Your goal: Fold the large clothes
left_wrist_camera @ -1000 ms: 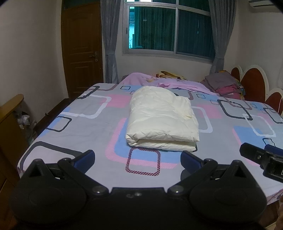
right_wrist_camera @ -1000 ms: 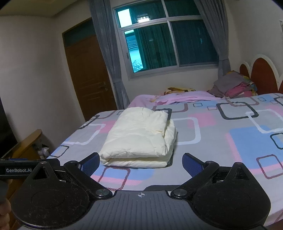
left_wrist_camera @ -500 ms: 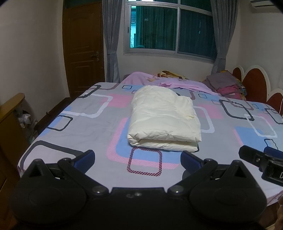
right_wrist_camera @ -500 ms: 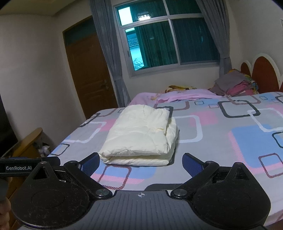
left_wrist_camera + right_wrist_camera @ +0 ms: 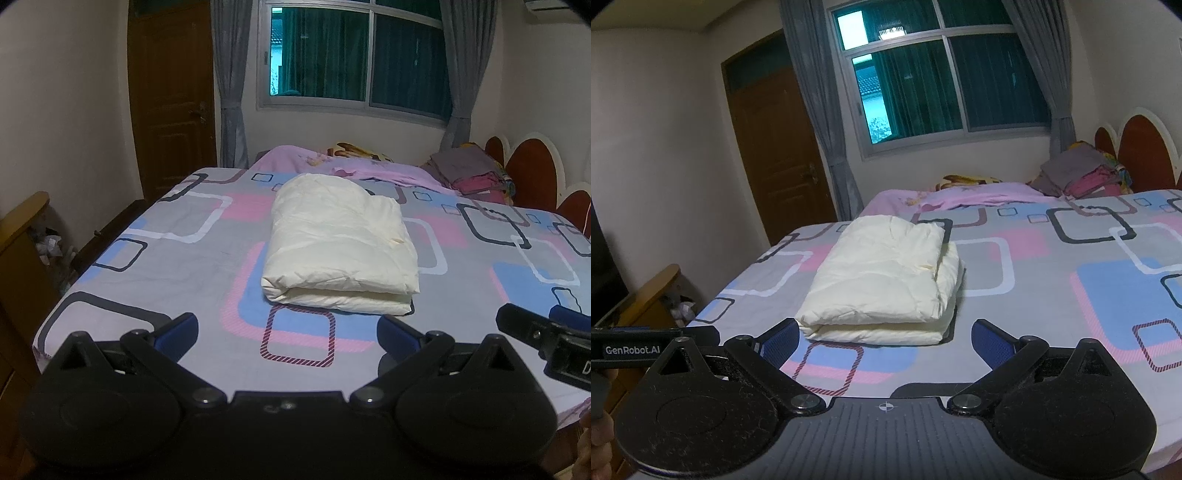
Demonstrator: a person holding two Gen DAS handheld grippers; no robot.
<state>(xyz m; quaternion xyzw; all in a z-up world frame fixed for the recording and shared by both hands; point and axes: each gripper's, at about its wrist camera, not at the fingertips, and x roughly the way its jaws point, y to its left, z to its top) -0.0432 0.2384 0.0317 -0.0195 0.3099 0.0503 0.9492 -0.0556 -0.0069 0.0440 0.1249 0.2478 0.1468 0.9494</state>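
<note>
A cream padded garment lies folded into a thick rectangle on the bed, its folded edge toward me. My left gripper hovers open in front of it, over the bed's near part, with nothing between its blue pads. My right gripper is also open and empty, its left pad close to the bundle's near corner without touching it. The right gripper's tip shows at the right edge of the left wrist view; the left gripper's body shows at the left edge of the right wrist view.
The bed has a grey sheet with pink, blue and outlined squares. A pink blanket and a stack of folded clothes lie at the far side by the red headboard. A wooden piece of furniture and a door are at left.
Both views shift only slightly; the folded garment sits a little nearer the right gripper's left pad. Both grippers stay open and the garment has not moved.
</note>
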